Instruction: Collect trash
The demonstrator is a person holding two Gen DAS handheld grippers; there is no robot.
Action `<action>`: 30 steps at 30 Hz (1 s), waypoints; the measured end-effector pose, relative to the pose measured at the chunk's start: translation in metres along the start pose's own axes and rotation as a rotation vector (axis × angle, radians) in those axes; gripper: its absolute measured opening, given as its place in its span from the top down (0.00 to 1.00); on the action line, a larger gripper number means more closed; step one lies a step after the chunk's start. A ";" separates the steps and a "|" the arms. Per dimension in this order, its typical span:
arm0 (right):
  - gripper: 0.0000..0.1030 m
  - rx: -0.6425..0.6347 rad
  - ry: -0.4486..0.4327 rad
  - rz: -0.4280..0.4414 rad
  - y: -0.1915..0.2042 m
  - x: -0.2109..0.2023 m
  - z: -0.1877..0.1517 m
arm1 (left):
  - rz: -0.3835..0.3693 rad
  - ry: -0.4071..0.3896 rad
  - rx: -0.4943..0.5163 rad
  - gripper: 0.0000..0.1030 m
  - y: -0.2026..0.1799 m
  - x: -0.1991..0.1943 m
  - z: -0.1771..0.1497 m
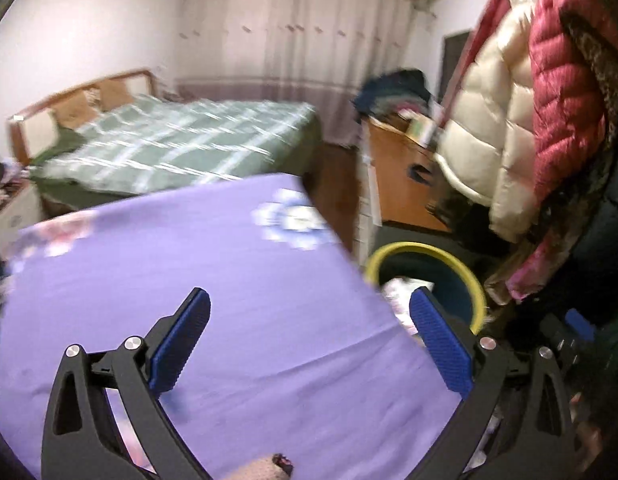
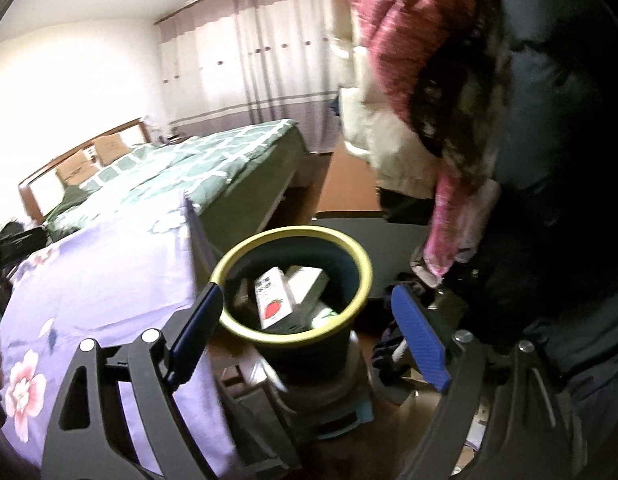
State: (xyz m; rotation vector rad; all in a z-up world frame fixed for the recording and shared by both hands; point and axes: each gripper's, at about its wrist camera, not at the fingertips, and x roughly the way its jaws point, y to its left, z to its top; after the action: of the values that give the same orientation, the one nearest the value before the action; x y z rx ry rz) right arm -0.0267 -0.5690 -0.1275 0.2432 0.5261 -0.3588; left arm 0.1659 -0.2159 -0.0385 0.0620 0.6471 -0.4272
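Black-framed with blue ribbed pads, my left gripper [image 1: 309, 322] hangs over the purple flowered bedsheet [image 1: 229, 280], its jaws spread wide with nothing between them. Past its right finger I see part of the dark round bin with the yellow rim [image 1: 475, 280], low beside the corner of the purple bed, and something pale and blurred inside it.

My right gripper [image 2: 307, 318] is released too, jaws apart and empty, hovering just above that same bin [image 2: 361, 272]. Inside the bin lies the trash: a white carton with a red strawberry printed on it [image 2: 275, 300] leaning against a plain white box [image 2: 309, 282], with smaller bits beneath that I cannot make out.

Beyond are a bed with a green checked cover [image 2: 213, 160], pale curtains [image 2: 269, 52], and cream and crimson puffer jackets [image 1: 549, 120] hanging at the right.
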 end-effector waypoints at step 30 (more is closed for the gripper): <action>0.12 -0.156 -0.072 0.164 0.084 -0.083 -0.005 | 0.275 -0.173 -0.161 0.05 0.115 -0.205 -0.105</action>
State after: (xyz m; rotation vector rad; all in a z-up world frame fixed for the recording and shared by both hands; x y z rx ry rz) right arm -0.0631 -0.4689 -0.0766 0.1213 0.4571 -0.1649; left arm 0.0060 -0.0160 -0.0086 -0.0388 0.4918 -0.1123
